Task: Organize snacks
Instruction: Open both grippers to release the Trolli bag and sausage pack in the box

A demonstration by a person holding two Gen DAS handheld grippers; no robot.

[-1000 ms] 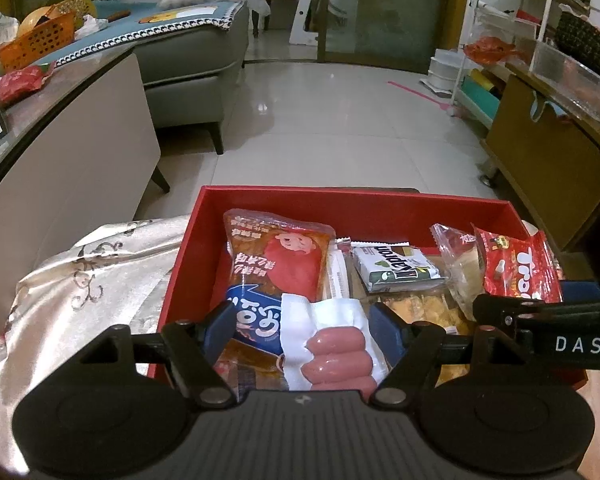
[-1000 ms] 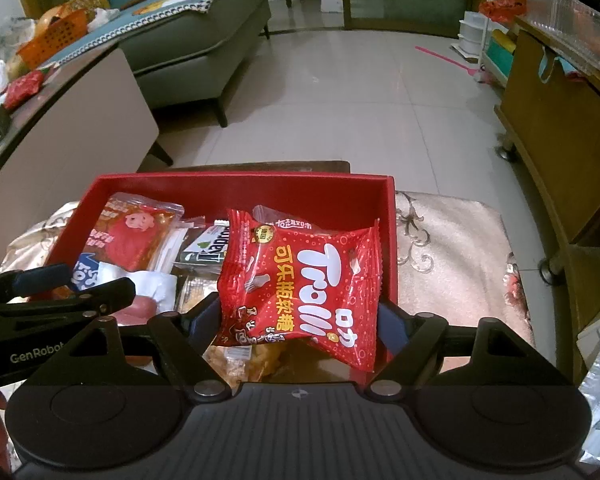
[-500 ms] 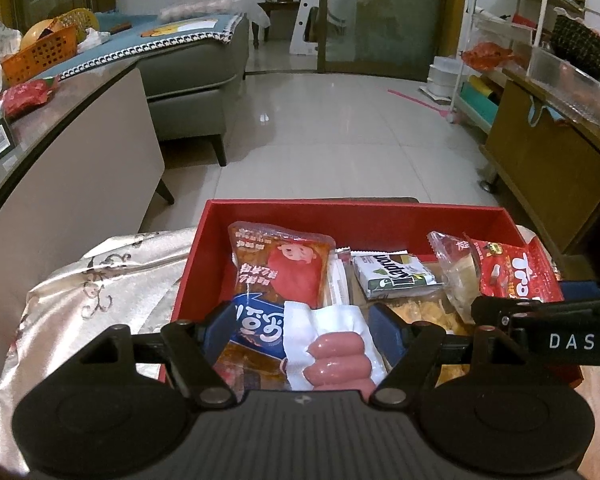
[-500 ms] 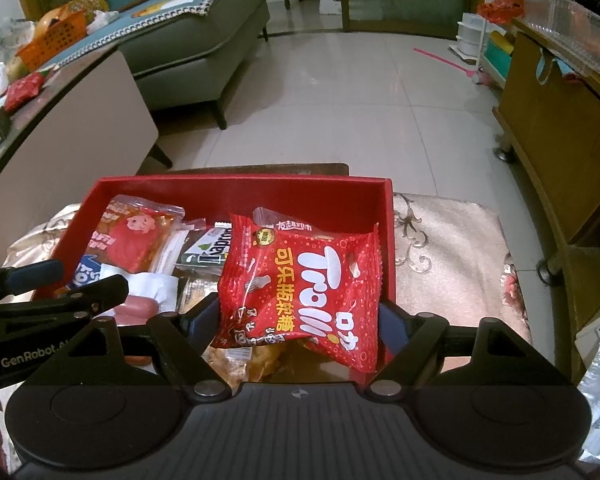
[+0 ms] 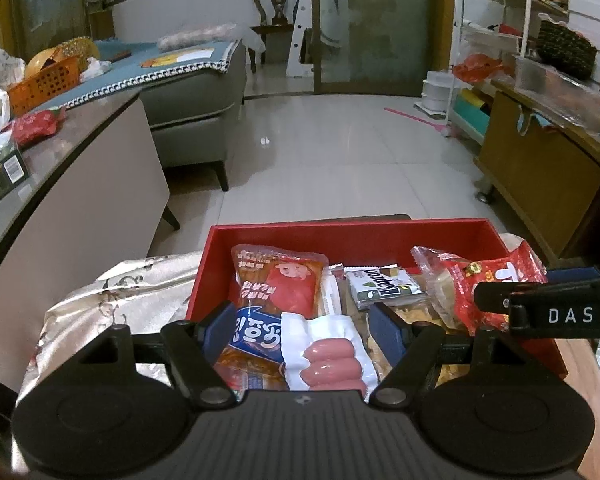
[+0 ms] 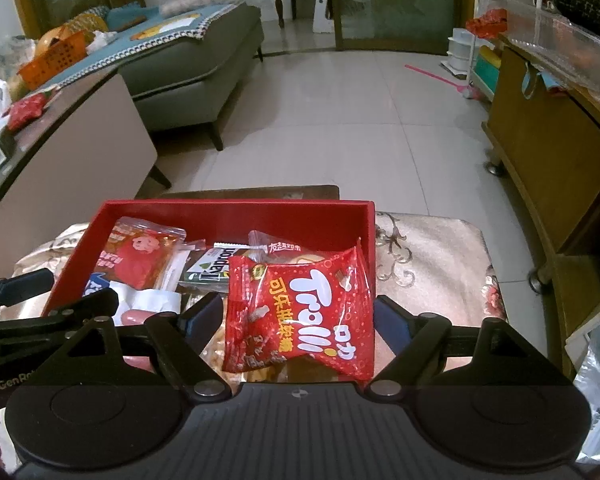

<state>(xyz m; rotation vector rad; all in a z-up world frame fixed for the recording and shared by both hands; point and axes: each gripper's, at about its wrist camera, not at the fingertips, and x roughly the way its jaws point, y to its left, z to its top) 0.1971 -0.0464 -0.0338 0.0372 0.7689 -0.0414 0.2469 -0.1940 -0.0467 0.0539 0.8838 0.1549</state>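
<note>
Both wrist cameras sit close above the near edge of the red box [image 5: 340, 236], looking forward and slightly down over it toward the far room. The left view looks from the box's left part, the right view from its right part [image 6: 236, 210]. Both share the box, the sofa [image 5: 196, 92] and the tiled floor [image 6: 340, 120].

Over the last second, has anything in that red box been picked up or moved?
No. Both grippers only backed away and tilted up slightly; the room beyond shows more. The left gripper stays open over the sausage pack, the right gripper over the red Trolli bag. The red box is unchanged.
</note>
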